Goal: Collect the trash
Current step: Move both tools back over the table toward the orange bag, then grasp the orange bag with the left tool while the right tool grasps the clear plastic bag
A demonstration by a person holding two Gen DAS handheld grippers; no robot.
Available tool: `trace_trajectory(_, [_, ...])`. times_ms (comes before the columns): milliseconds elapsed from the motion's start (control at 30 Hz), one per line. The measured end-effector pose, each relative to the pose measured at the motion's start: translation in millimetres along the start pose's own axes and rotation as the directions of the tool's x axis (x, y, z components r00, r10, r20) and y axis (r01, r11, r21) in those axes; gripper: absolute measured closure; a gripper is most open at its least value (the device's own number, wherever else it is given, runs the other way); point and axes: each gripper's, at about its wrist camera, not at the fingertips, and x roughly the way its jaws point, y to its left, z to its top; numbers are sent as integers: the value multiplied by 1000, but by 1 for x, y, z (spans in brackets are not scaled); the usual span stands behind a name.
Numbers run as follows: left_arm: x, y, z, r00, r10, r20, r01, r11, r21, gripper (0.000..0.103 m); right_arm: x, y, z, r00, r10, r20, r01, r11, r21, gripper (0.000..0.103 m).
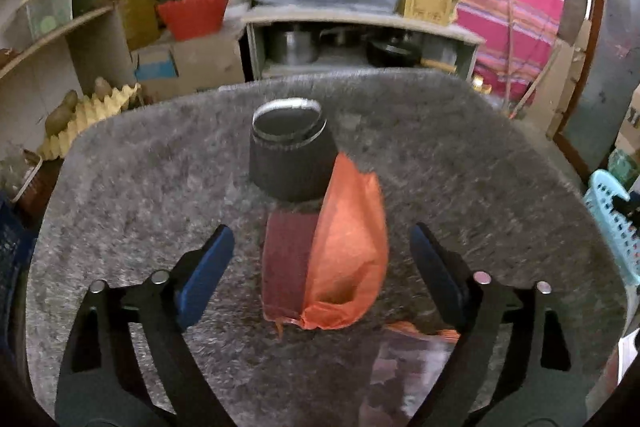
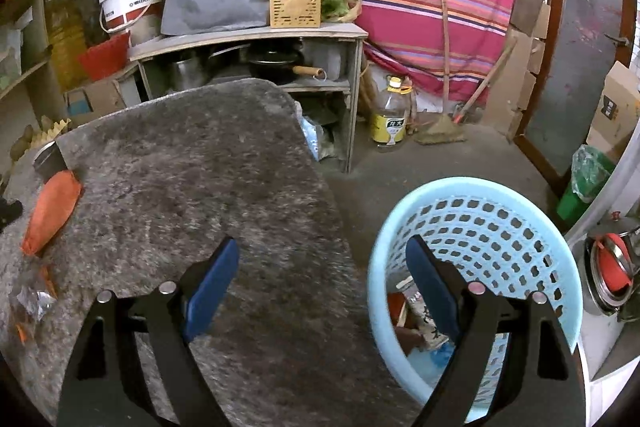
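Lay on the shaggy grey felt mat (image 1: 120, 227): a crinkled orange wrapper (image 1: 348, 259), teardrop-shaped, long axis pointing away toward the ribbed dark cup (image 1: 290, 155), narrow tip touching its base. Hung wide open and empty around the wrapper: left gripper (image 1: 322, 267). Hung wide open, gripping nothing, over the mat's edge beside the perforated pale-blue plastic basket (image 2: 500, 227): right gripper (image 2: 324, 283).

Orange wrapper (image 1: 348, 251) flat on grey mat, touching dark can (image 1: 290, 157).
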Motion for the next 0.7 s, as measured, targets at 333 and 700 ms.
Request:
trace_trajectory(333, [27,-21,-10,990,-106,-95,111,992,53,68,6,26,2,1000,13,-12,-13,999,-33,19])
trace_trajectory(700, [-17,-2,-12,996,-90,-11,90,994,61,93,-14,57,-2,999,41,2,-40,997,-61,19])
